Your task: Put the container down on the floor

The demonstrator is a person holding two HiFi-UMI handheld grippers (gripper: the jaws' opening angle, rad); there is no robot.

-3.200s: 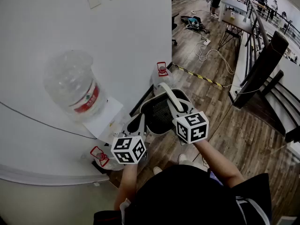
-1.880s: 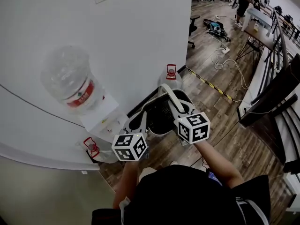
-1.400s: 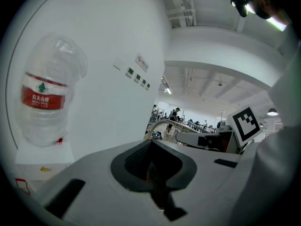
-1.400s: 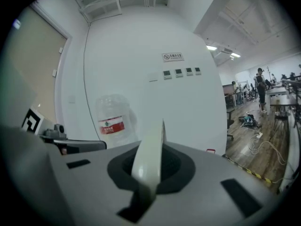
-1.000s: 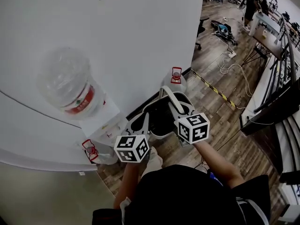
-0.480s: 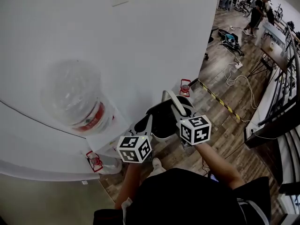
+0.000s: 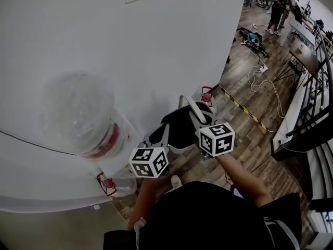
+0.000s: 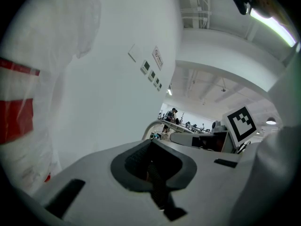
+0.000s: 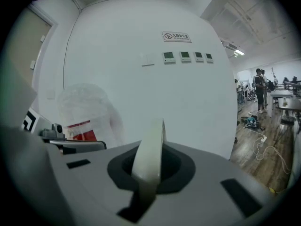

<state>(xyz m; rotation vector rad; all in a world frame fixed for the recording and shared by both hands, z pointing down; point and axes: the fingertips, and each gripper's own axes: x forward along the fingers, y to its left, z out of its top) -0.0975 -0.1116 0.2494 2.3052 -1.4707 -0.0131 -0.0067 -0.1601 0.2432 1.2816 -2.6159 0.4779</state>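
The container [image 7: 179, 130] is a grey basket with a black mesh inside and a cream arched handle [image 7: 188, 107]. It hangs in the air between both grippers, above the wooden floor [image 7: 244, 139] and beside the white wall. My left gripper [image 7: 163, 138] is shut on the container's dark near-left edge, seen as a black mesh strip [image 8: 155, 175] between its jaws. My right gripper [image 7: 196, 121] is shut on the cream handle [image 9: 149, 149], which rises upright out of its jaws. The container's underside is hidden.
A water dispenser with a large clear bottle [image 7: 78, 116] with a red label stands at the left against the wall. Two jugs with red caps [image 7: 208, 94] [image 7: 107, 184] sit on the floor. Cables, a yellow-black floor strip [image 7: 242, 110], railings and people lie farther right.
Both grippers have carried the container along the wall, still gripping it. The big bottle now looms larger at the left, and the far red-capped jug sits closer behind the container.
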